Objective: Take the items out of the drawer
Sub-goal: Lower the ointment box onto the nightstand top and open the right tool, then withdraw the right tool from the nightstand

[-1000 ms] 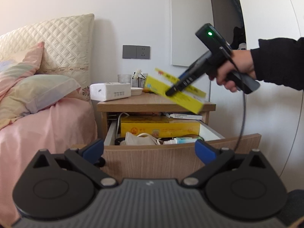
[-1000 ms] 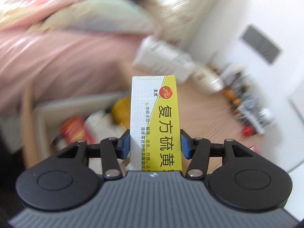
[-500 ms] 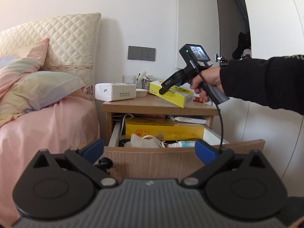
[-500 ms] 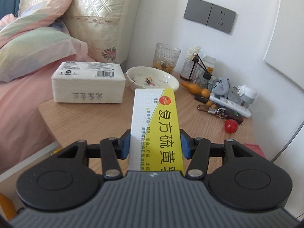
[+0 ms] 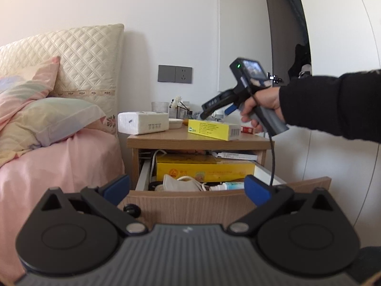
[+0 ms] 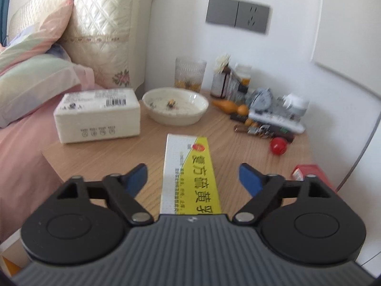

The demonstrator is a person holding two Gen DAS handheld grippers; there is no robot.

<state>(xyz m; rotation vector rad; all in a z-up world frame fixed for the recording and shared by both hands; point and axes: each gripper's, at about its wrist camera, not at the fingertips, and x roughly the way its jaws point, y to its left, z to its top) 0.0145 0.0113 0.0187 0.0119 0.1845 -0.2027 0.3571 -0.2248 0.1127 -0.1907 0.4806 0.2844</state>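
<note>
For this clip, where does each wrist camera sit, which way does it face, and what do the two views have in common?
Left wrist: sits low in front of the open drawer, facing the nightstand head-on; shows the open left gripper, plus the person's hand holding the right gripper.
Right wrist: sits above the nightstand's front edge, looking down across its top toward the wall; shows the open right gripper around the yellow box, not touching it.
Shared: yellow box, tissue pack, wall socket.
</note>
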